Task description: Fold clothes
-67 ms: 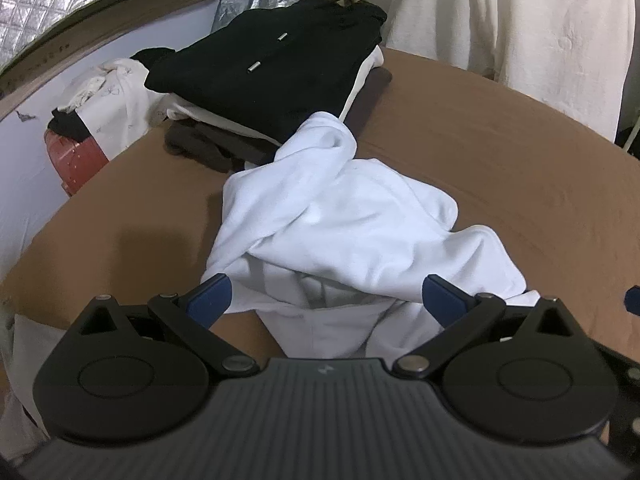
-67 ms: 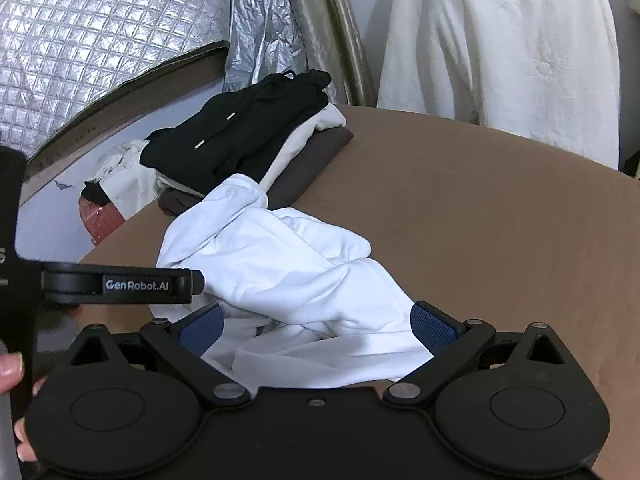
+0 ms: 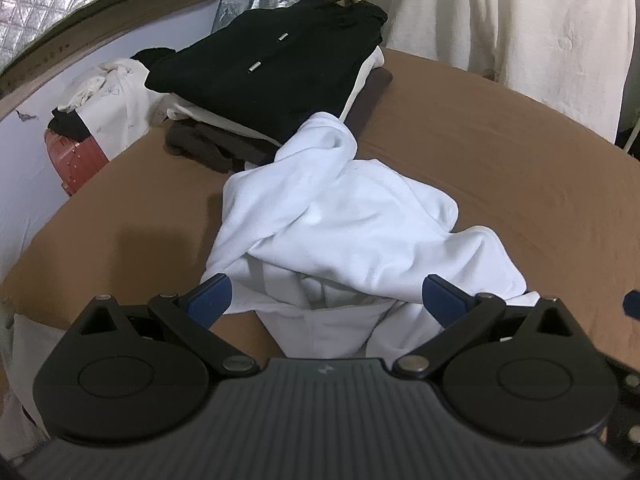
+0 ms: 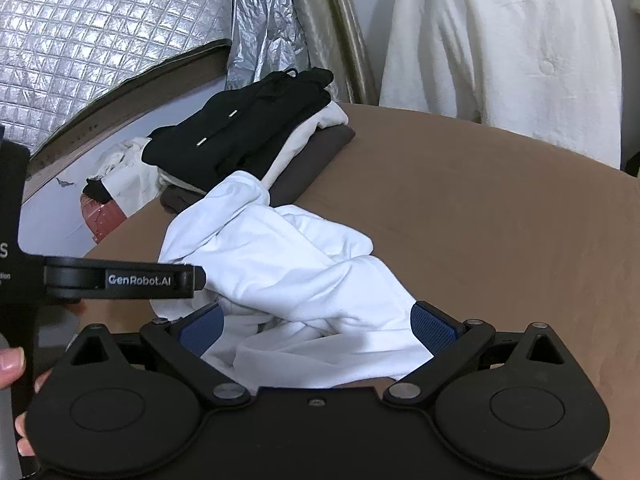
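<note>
Both tongs, left tongs point(image 3: 324, 296) and right tongs point(image 4: 318, 326), spread wide, empty; crumpled white garment point(image 3: 340, 224) mid-frame on worktop point(image 3: 500, 152); best pinching a hem edge, not bunched folds.

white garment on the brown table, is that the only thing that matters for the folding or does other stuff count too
Belongs to the job:
- crumpled white garment, not yet folded
- left gripper and right gripper, both open
- folded stack, black piece on top

Just lying about:
- red container
- hanging cream cloth
- silver quilted sheet
</note>
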### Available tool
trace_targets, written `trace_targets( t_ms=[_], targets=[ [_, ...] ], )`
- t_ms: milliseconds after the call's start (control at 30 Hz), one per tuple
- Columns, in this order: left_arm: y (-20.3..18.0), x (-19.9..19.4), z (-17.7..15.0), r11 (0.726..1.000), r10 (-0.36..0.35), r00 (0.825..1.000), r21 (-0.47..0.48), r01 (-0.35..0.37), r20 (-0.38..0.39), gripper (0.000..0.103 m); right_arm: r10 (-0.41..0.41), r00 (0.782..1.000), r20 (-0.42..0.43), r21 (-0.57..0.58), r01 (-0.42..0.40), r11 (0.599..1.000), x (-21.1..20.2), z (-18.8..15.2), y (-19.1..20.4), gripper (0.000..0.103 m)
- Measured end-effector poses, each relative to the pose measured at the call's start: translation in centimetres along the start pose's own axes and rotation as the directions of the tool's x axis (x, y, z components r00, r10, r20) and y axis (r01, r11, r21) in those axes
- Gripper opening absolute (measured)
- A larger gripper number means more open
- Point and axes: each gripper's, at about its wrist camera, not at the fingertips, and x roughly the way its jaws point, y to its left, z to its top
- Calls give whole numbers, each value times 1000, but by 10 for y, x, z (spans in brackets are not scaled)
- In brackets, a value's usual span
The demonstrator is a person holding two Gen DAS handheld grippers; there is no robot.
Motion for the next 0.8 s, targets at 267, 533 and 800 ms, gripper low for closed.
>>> trace_targets(
  t_ms=[267,533,800],
  targets=[
    [1,2,1,1000,13,1000,-4,-12,19,103,29,999,-23,-3,-29,1000,0,-4,0,102],
    [8,8,4,1000,16,1000,-24,-16,6,103,-5,1000,-14,13,6,1000,-5,-4,-1,102],
    [9,7,4,999,30,999,-28,-29,33,103,-43,999,-5,61,43,997,-5,-6,-10,102]
  ],
)
